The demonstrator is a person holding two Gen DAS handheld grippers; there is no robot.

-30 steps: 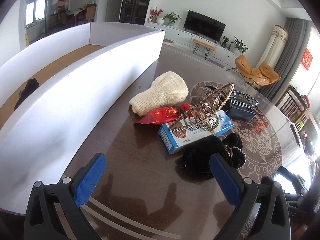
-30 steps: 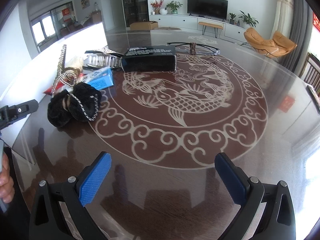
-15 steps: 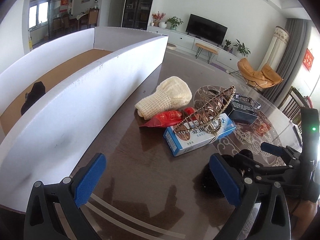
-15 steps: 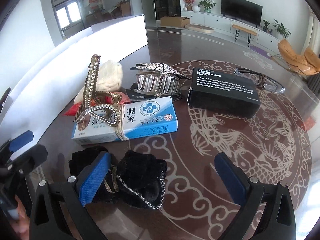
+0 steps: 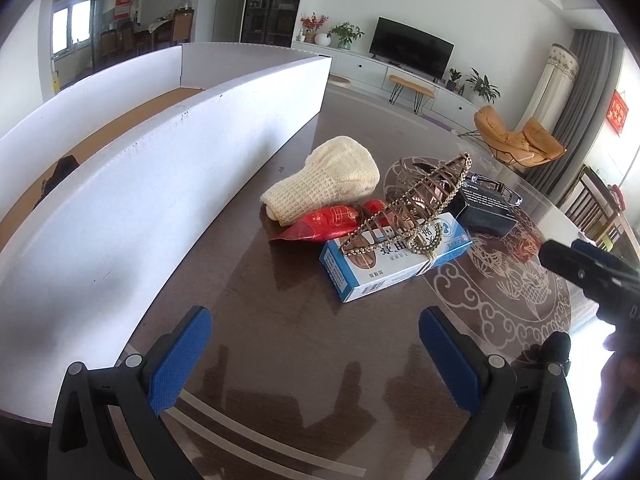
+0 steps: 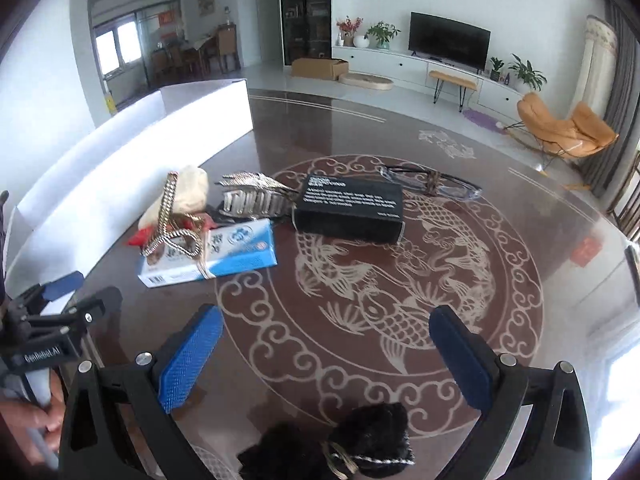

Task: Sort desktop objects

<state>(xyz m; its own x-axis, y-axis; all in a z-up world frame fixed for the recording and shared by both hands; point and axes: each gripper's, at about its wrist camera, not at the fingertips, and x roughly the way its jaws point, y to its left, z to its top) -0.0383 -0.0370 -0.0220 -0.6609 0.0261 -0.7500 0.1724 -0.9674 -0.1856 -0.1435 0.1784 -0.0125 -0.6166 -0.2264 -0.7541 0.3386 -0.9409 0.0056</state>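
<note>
Right gripper is held with jaws released above the black scrunchie on the surface; left gripper is likewise spread wide; toothpaste box is shown beside the white box.

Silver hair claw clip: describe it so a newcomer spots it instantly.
Start at the round table's koi medallion, then the black box on its left edge. The silver hair claw clip lies just left of that box: grey comb teeth, unlike the gold claw clip.

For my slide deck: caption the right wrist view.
Open right tool above a black furry hair tie, toothpaste box and black box ahead.
</note>
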